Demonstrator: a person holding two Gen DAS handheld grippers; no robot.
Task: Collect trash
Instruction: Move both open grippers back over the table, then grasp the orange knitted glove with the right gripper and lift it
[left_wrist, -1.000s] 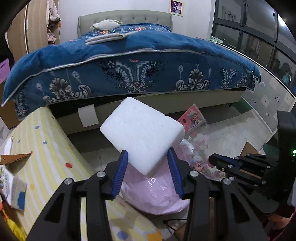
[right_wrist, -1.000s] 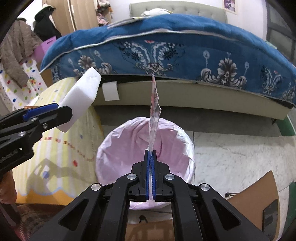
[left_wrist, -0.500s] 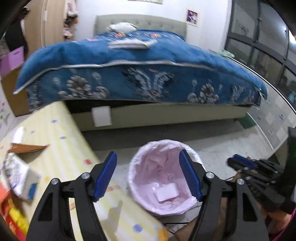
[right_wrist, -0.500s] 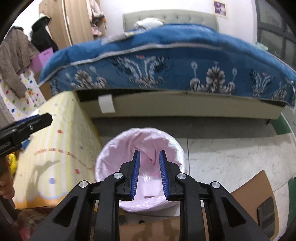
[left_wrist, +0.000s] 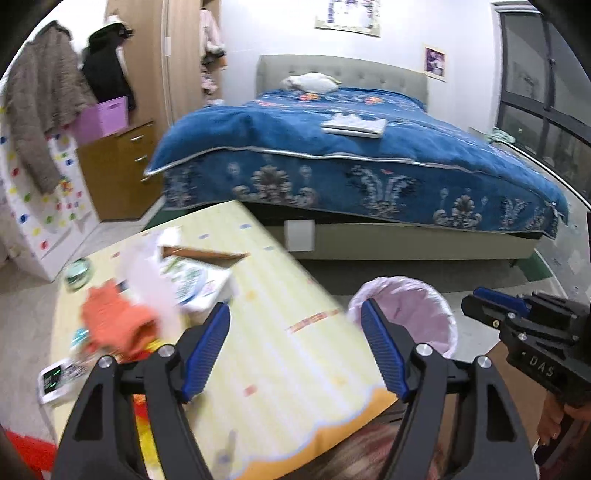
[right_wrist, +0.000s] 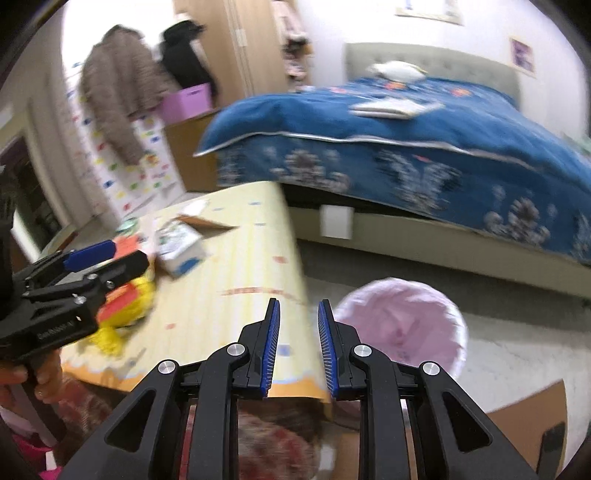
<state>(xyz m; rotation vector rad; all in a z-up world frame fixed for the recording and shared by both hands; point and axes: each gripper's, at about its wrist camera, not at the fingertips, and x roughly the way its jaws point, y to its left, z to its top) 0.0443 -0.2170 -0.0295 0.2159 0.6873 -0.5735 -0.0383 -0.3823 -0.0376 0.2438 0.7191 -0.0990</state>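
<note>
My left gripper (left_wrist: 295, 314) hangs over the yellow tablecloth (left_wrist: 280, 369), its jaws opening wide with nothing between them. To its left on the table lies trash: a crumpled orange wrapper (left_wrist: 114, 325), a white carton (left_wrist: 199, 284), a torn cardboard piece (left_wrist: 207, 254) and a thin white sheet (left_wrist: 144, 273). The bin with a pink liner (left_wrist: 410, 314) stands on the floor just right of the table. My right gripper (right_wrist: 299, 306) is open and empty, between the table's edge and the bin (right_wrist: 402, 325). The carton (right_wrist: 179, 247) shows blurred here.
A bed with a blue quilt (left_wrist: 351, 158) fills the far side. A wooden cabinet (left_wrist: 114, 173) with a purple box and hanging coats stands at the back left. A small white device (left_wrist: 55, 380) lies near the table's left edge. Brown cardboard (right_wrist: 524, 435) lies on the floor.
The white foam block and the thin wrapper left the jaws and dropped into the bin. Both grippers opened, then rose and swung left from the bin toward the table.
</note>
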